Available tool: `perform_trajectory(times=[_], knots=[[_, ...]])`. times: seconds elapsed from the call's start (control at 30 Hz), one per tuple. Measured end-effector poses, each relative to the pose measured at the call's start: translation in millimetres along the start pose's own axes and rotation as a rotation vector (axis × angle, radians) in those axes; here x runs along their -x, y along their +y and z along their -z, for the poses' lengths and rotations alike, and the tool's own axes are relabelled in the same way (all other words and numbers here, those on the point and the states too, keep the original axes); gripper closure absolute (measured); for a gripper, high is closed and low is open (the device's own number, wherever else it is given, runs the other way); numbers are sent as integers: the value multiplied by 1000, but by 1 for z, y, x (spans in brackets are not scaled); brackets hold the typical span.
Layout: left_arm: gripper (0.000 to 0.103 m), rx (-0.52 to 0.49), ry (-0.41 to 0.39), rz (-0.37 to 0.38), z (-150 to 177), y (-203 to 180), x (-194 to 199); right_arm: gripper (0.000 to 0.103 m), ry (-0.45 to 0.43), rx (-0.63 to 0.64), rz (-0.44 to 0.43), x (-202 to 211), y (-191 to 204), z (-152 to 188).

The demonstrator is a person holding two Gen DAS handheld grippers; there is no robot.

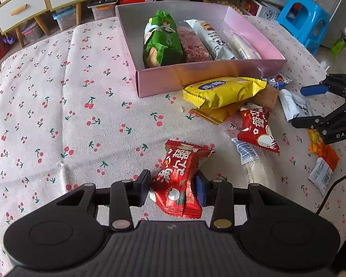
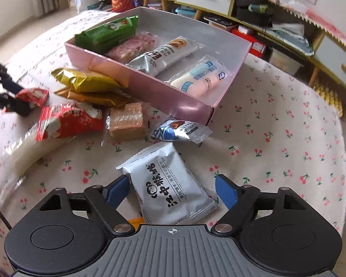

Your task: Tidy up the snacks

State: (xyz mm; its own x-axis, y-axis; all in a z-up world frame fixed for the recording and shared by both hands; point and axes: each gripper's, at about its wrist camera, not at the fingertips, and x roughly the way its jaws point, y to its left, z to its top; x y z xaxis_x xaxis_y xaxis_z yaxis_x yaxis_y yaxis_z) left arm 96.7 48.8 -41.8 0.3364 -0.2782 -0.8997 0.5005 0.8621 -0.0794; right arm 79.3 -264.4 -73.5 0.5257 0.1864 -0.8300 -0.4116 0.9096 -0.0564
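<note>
**A:** Which packet does your next move turn on?

**B:** The red snack packet [image 1: 181, 182], low centre in the left wrist view. Your left gripper [image 1: 174, 188] is clamped narrowly on its middle, pads pressing both flanks. Its long axis runs up the frame, roughly along the fingers. The pink box [image 1: 196, 78] lies straight ahead toward upper centre, its near wall facing you, well apart from the packet.

**A:** And your other hand?

**B:** Your right gripper [image 2: 173, 190] stands wide, with the silver-grey packet [image 2: 170, 184] lying between the jaws on the cherry-print cloth [image 2: 276, 127]. One blue pad is just beside the packet's left edge; the other stands clear to the right. Nothing is gripped there. That packet's long axis tilts from upper left to lower right of the frame.

**A:** What's in the box?

**B:** Four lie side by side: a green packet [image 1: 161, 41], a pinkish-red bar [image 1: 194, 45], a long white packet [image 1: 213, 40] and a clear-wrapped roll [image 1: 243, 45]. The left strip of the floor is bare.

**A:** Who goes first?

**B:** Your left, I'd judge: it alone holds something. Carry forward over the near wall.
</note>
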Motion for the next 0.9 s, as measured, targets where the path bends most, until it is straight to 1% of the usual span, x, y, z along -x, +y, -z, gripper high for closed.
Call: perform_trajectory(times=[0.03,0.07,0.13,0.23,0.3,0.47,0.6,0.73,0.9], knots=[[66,2,-1,-1,0,0,0,36,1,-14,-22,0,-1,-1],[66,4,-3,-1,0,0,0,42,4,-26,-36,1,-2,-2],[66,15,-12,0,-1,1,1,46,13,-36,-47,2,-1,-3],[67,35,-23,3,-2,2,4,50,25,-53,-47,3,1,-5],[67,41,-32,1,-3,2,6,56,32,-66,-60,6,3,-7],[67,61,-47,3,-4,4,11,56,47,-94,-88,11,6,-7],[67,77,-60,9,-5,6,14,56,49,-195,-120,18,-2,-7],[68,98,-83,21,-7,8,20,56,20,-272,-157,29,-9,-10],[68,124,-116,35,-11,11,29,56,-23,-307,-165,43,-8,-16]])
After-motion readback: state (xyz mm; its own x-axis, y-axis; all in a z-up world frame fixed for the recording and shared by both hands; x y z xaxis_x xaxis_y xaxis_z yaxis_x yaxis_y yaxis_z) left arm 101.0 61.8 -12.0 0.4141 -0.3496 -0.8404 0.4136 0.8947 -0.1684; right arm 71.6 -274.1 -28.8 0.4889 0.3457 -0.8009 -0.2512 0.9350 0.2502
